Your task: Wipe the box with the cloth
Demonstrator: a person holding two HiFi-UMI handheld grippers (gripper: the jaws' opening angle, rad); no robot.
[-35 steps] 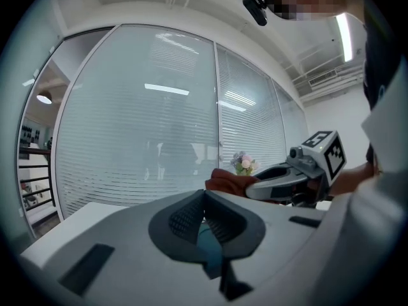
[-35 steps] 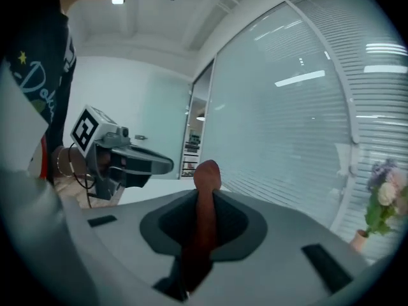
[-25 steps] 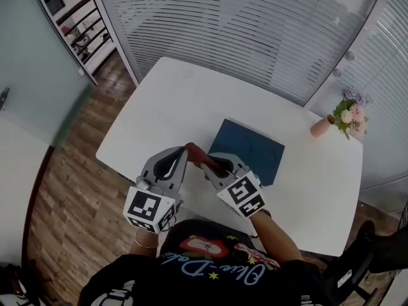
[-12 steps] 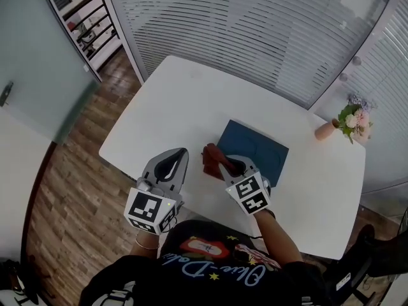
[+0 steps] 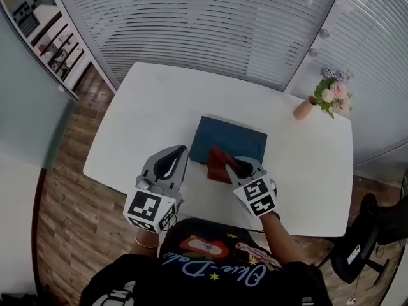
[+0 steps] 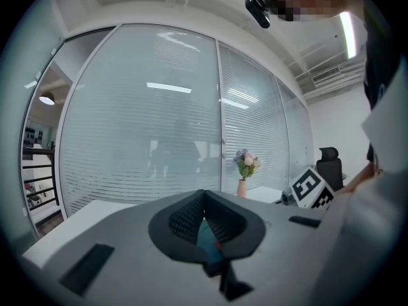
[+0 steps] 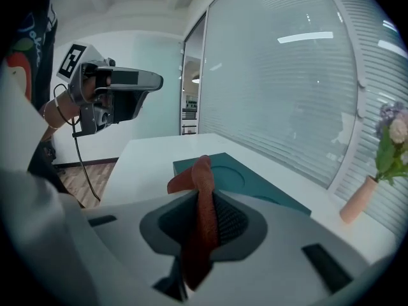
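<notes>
A flat dark teal box point(image 5: 231, 141) lies on the white table point(image 5: 159, 101), also visible in the right gripper view as the box point(image 7: 250, 185). A rust-red cloth point(image 5: 220, 163) hangs over the box's near edge, with my right gripper point(image 5: 233, 165) shut on it. In the right gripper view the cloth point(image 7: 203, 215) is pinched between the jaws of the right gripper point(image 7: 204, 225). My left gripper point(image 5: 167, 163) hovers to the left of the box, jaws closed on nothing. In the left gripper view the left gripper point(image 6: 205, 225) has its jaws meeting, with a sliver of teal box showing behind.
A small pink vase with flowers point(image 5: 328, 97) stands at the table's far right corner. Slatted glass walls point(image 5: 223, 24) rise behind the table. A black office chair point(image 5: 357, 247) is at the right, wood floor point(image 5: 70, 215) at the left.
My right gripper has carried the cloth to the right, away from the left gripper and onto the near edge of the box. The left gripper has stayed put, closed and without the cloth.
</notes>
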